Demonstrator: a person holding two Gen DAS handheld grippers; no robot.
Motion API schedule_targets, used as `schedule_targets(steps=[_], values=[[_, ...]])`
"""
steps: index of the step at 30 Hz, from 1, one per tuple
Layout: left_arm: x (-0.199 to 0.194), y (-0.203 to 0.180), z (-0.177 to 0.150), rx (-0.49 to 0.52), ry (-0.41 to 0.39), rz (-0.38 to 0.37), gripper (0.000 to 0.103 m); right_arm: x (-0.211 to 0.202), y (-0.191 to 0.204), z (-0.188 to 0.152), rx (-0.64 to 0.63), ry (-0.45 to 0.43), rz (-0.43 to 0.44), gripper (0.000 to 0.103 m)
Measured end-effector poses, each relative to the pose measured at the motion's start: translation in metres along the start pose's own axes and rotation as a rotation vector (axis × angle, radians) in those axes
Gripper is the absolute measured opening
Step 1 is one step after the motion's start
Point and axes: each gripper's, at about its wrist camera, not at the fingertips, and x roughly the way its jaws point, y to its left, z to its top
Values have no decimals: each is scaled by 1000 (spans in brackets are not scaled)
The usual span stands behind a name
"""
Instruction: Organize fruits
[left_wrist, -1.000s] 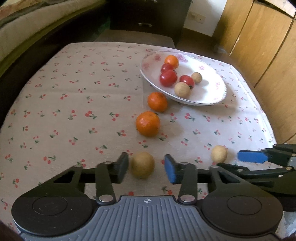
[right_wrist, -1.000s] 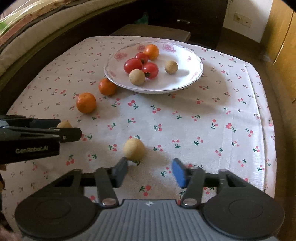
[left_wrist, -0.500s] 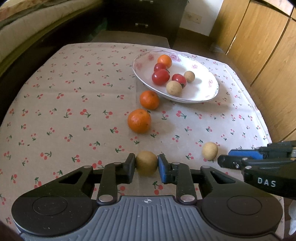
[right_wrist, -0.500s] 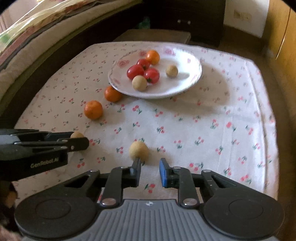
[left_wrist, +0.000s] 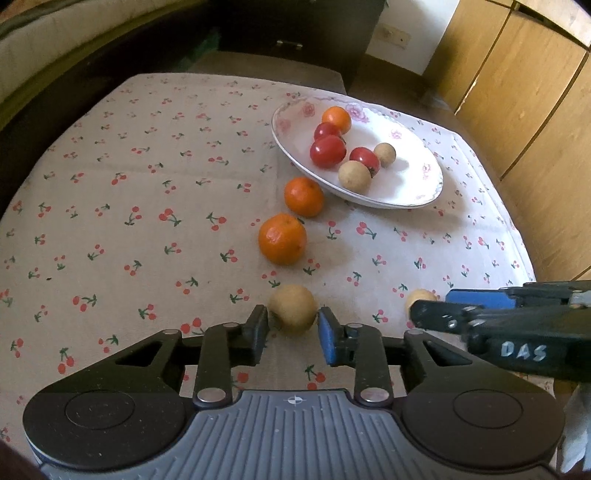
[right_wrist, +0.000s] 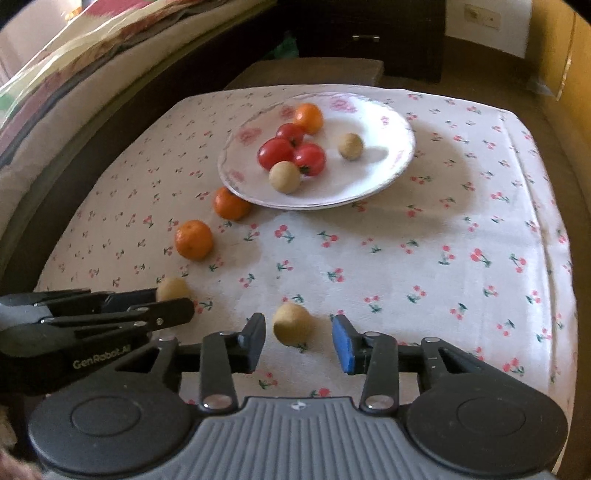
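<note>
My left gripper (left_wrist: 293, 334) straddles a tan round fruit (left_wrist: 293, 310) on the cherry-print cloth. Its jaws are opening, and a thin gap shows beside each pad. My right gripper (right_wrist: 299, 343) is also opening around a second tan fruit (right_wrist: 291, 326), which rests nearer the black finger with clear space on the blue-pad side. Each gripper shows side-on in the other's view: the right gripper (left_wrist: 430, 304) and the left gripper (right_wrist: 175, 301). A white flowered plate (left_wrist: 406, 203) (right_wrist: 332, 203) farther back holds an orange, three tomatoes and two tan fruits.
Two oranges (left_wrist: 282, 239) (left_wrist: 303, 196) lie on the cloth between my left gripper and the plate. Wooden cabinet doors (left_wrist: 524, 110) stand to the right, a dark drawer unit (right_wrist: 369, 37) behind the table, and a cushioned seat (right_wrist: 55, 92) along its left side.
Half a second ago the left jaws were pressed on their tan fruit and the right jaws stood narrow just short of theirs. Both have since parted, and the right fruit now sits between the fingers.
</note>
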Motion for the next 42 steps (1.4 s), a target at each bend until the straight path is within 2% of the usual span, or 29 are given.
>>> schedule_targets(steps=[5,7,8,13,23,36,42], values=[[2,0,2,-3,-8,0,41,11,4,-3,-41,0,-39,39],[3,-1,2,4,-8,4,40,9,6,-2,-53,-2,-36,27],[3,-2,2,11,-6,4,36,8,8,-2,-60,-3,-37,28],[-1,-9,-2,49,1,6,35,4,16,-3,-90,1,-32,28],[-15,-8,5,-7,-31,-31,35,-17,10,-1,-63,-43,-9,28],[-20,-25,23,2,-64,-75,35,-25,0,12,-18,-83,5,28],[-29,-13,33,-32,-87,-81,34,-26,-1,15,-13,-90,14,28]])
